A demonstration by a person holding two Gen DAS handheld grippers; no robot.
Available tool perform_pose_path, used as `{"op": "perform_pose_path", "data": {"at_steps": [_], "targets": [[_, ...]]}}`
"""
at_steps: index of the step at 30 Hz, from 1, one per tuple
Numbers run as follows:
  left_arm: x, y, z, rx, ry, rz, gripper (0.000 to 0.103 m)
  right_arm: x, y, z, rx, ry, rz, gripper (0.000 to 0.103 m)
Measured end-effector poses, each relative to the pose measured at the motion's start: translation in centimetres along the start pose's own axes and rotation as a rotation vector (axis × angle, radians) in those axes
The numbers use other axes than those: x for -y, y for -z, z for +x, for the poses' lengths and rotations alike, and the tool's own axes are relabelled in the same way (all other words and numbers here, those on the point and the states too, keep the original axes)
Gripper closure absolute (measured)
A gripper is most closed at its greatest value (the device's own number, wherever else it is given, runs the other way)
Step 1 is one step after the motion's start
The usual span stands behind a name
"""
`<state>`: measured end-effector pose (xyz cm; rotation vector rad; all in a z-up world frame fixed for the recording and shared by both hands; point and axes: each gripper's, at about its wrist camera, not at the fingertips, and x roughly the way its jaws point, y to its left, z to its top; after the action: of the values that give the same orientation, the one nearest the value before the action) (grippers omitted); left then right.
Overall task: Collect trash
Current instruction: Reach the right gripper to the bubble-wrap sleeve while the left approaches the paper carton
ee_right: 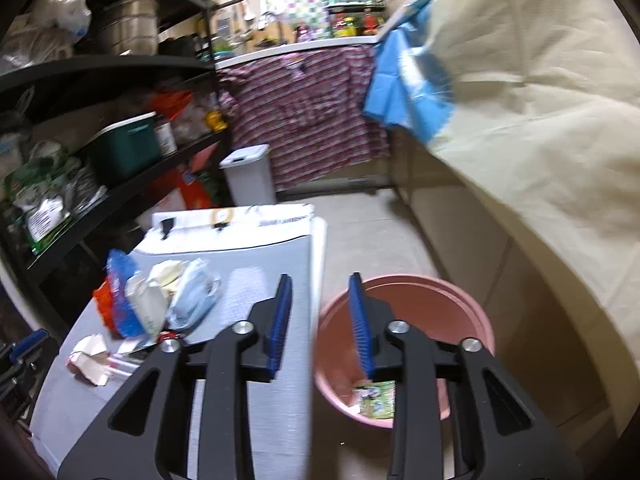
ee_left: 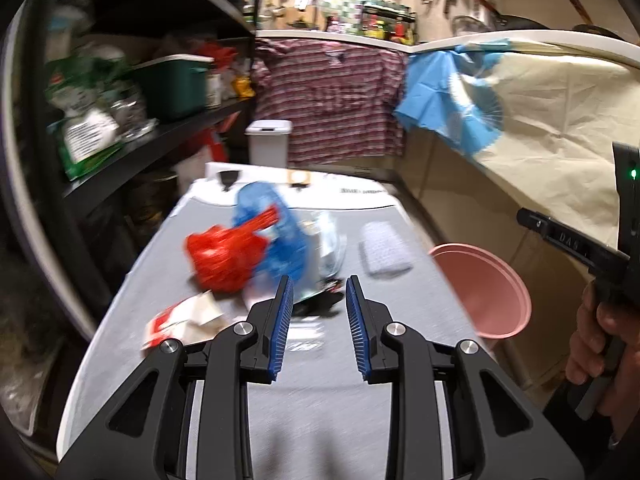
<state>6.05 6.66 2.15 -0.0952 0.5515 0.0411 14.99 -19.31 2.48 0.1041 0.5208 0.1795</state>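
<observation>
Trash lies on a grey-topped washing machine (ee_left: 320,400): a red plastic bag (ee_left: 224,256), a blue bag (ee_left: 280,236), a clear wrapper (ee_left: 330,248), a torn red-and-white carton (ee_left: 184,320) and a grey cloth (ee_left: 384,248). My left gripper (ee_left: 320,304) is open and empty, just short of the pile. My right gripper (ee_right: 320,312) is open and empty above the rim of a pink bucket (ee_right: 460,312) on the floor. A green wrapper (ee_right: 376,396) lies inside the bucket. The pile also shows at left in the right wrist view (ee_right: 160,300).
Black shelves (ee_left: 160,148) with bags and a green box stand to the left. A small white bin (ee_left: 268,144) stands beyond the machine. Striped cloth (ee_left: 328,100) and cream fabric (ee_left: 560,112) hang over the counter behind and to the right.
</observation>
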Motion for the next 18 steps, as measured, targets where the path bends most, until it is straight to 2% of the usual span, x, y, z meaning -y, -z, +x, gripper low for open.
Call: {"op": "perform_pose_path", "data": {"at_steps": [3,10,18], "targets": [[-1.5,1.0,0.0,0.005,-0.042,-0.028,0.075,-1.6,0.2,1.3,-0.021,-0.029,-0.009,0.081],[-4.3,3.3,0.6,0.023,-0.148,-0.081,0.075,-4.2,0.6,4.9,-0.053,-0.060,-0.009,0.081],[-6.9,5.2,2.6,-0.041,-0.203,-0.158,0.075,-5.6,1.4,9.4,-0.110,-0.063,-0.007,0.080]]}}
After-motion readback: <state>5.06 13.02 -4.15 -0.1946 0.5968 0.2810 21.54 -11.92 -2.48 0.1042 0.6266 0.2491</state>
